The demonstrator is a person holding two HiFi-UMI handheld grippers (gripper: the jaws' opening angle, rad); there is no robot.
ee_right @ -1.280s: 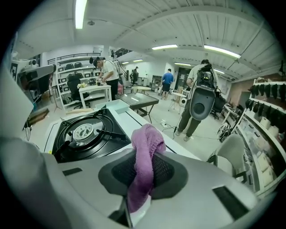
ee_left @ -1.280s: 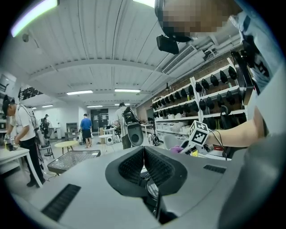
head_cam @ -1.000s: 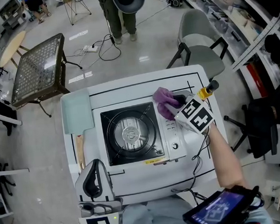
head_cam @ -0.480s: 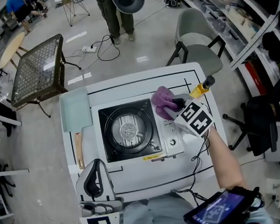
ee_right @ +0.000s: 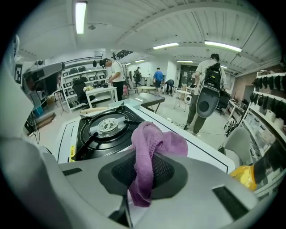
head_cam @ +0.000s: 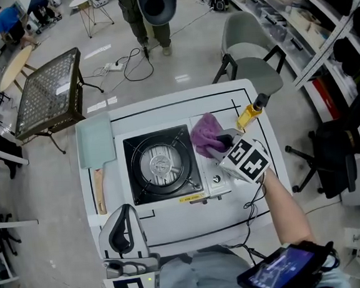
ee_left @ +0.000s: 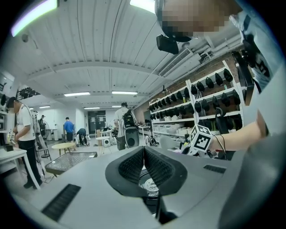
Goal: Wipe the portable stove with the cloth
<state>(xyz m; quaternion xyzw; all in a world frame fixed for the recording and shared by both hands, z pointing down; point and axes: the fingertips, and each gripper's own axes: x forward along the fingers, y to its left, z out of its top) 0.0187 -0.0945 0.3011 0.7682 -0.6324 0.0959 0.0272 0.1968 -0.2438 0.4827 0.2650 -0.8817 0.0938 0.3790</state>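
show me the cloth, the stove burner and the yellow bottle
cloth (head_cam: 204, 135), head view, middle of the bunched fabric
stove burner (head_cam: 159, 166), head view, centre cap
yellow bottle (head_cam: 246, 118), head view, body

Part of stove (head_cam: 162, 165) under cloth (head_cam: 204, 135)

White rectangular table (head_cam: 186, 218) marked with thin black lines. Directly on it:
- **Centre:** silver portable gas stove with black burner top (head_cam: 163, 163).
- **Left edge:** pale green rectangular board (head_cam: 96, 141), with a narrow wooden piece (head_cam: 100, 191) just below it.
- **Right edge:** yellow bottle with dark cap (head_cam: 248, 117).
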